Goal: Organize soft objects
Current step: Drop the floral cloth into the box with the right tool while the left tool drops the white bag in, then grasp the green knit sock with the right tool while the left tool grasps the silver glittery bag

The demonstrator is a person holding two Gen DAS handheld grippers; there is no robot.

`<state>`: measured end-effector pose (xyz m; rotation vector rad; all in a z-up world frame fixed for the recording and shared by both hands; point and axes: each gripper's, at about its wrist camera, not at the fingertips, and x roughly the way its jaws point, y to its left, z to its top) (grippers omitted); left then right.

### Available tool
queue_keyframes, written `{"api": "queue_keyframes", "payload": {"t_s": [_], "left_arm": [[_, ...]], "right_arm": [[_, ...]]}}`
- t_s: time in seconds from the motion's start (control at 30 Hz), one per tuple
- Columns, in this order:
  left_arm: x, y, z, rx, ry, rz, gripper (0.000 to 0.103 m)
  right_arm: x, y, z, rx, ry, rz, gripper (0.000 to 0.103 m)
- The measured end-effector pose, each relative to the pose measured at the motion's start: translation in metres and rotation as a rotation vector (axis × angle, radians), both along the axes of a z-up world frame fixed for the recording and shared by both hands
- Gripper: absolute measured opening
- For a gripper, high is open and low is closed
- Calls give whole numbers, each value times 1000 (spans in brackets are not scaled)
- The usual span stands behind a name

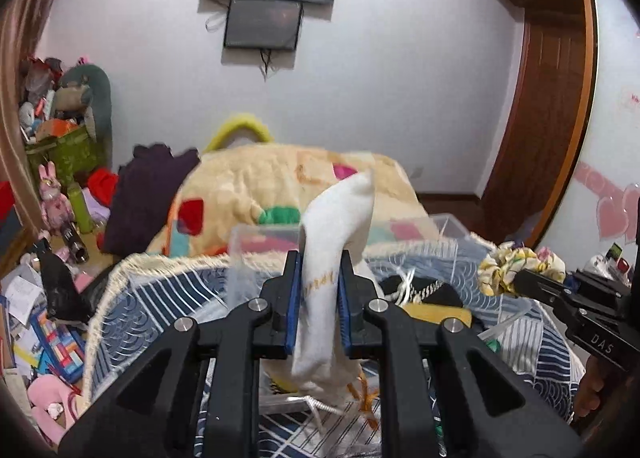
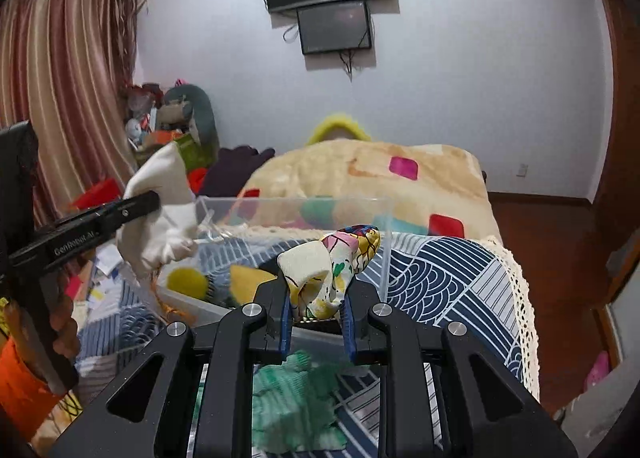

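Observation:
My left gripper (image 1: 319, 290) is shut on a white sock (image 1: 336, 225), which stands up between the blue pads and hangs below them. The sock also shows in the right wrist view (image 2: 160, 213), held by the left gripper (image 2: 132, 206) over the left end of a clear plastic box (image 2: 292, 213). My right gripper (image 2: 316, 298) is shut on a yellow patterned scrunchie (image 2: 332, 262), above the box's near side. In the left wrist view the scrunchie (image 1: 516, 262) is at the right, on the right gripper's tip (image 1: 528, 282). The box (image 1: 448, 223) lies ahead.
The box rests on a blue-and-white patterned quilt (image 2: 440, 270) on the bed. A green cloth (image 2: 296, 398) lies below my right gripper. A cream blanket mound (image 2: 360, 173) lies beyond the box. Dark purple clothes (image 1: 148, 193) and toy clutter (image 1: 60, 117) are at the left.

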<state>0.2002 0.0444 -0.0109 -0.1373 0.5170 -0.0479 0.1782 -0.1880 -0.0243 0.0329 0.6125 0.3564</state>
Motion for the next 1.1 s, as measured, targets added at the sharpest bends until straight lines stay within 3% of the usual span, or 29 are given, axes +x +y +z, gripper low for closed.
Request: {"api": "queue_keyframes", "payload": {"t_s": [0.33,0.47,0.5,0.63,0.8,0.87,1.1], "left_arm": [[27,-18,-26,48,89,-55,15],[23,-21,-28,78,83,-59,15],[21,-22,-27,80,77,-61,16],[15,-23,-22,86,89,-81,19],[0,-21,-16,73,80,-82,37],[-8,-21,-13,76,65,-80,46],[-34,-22,-1,84,26,-81,74]], "right_arm": [[20,7,-24,-57,67,15,18],[16,9,-26,-88,70,7,22],[13,9,-25,-96,66,5,24],[7,6,-17,-79,59,11,50],[-5,2,-6,-76,20,-1,61],[-8,0,-2,-68,9,-5,71],[-25,-4,14,-48,-41,-20,82]]}}
